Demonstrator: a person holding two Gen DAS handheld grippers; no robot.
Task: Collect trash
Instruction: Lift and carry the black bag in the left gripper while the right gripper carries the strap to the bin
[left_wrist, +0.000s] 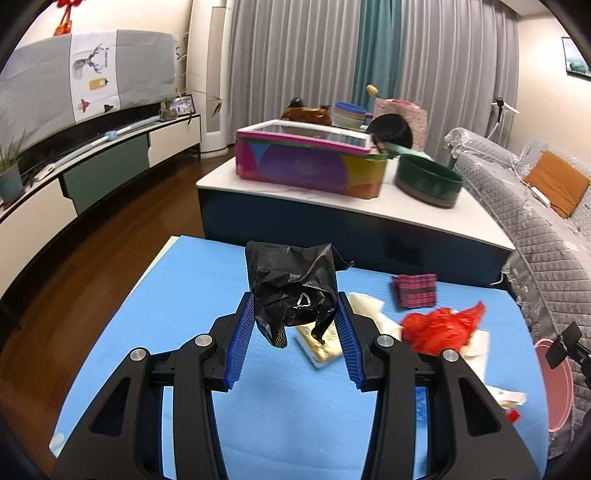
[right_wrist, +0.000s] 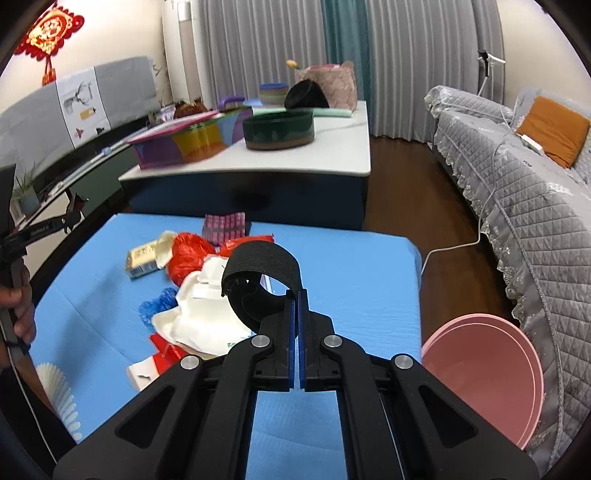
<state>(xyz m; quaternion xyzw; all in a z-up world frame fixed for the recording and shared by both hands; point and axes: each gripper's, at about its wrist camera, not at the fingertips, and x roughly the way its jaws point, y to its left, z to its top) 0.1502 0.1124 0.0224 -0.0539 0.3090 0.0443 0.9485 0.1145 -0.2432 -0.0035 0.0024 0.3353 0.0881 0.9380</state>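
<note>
My left gripper (left_wrist: 295, 314) is shut on a crumpled black plastic bag (left_wrist: 291, 284) and holds it above the blue mat (left_wrist: 177, 295). My right gripper (right_wrist: 296, 306) is shut on a black elastic strap loop (right_wrist: 258, 273), lifted over the mat (right_wrist: 351, 266). Trash lies on the mat: a red plastic bag (left_wrist: 439, 326) (right_wrist: 188, 258), white paper (right_wrist: 203, 314), a small gold box (right_wrist: 142, 260) (left_wrist: 321, 345), a magenta patterned packet (left_wrist: 415, 290) (right_wrist: 223, 227), blue wrapper (right_wrist: 157, 304). A pink bin (right_wrist: 484, 373) stands at the mat's right edge.
A white table (right_wrist: 295, 162) beyond the mat carries a colourful box (left_wrist: 310, 162), a dark green round tin (left_wrist: 428, 182) and bags. A grey quilted sofa (right_wrist: 524, 192) runs along the right. A TV cabinet (left_wrist: 92, 173) lines the left wall. Wooden floor lies between.
</note>
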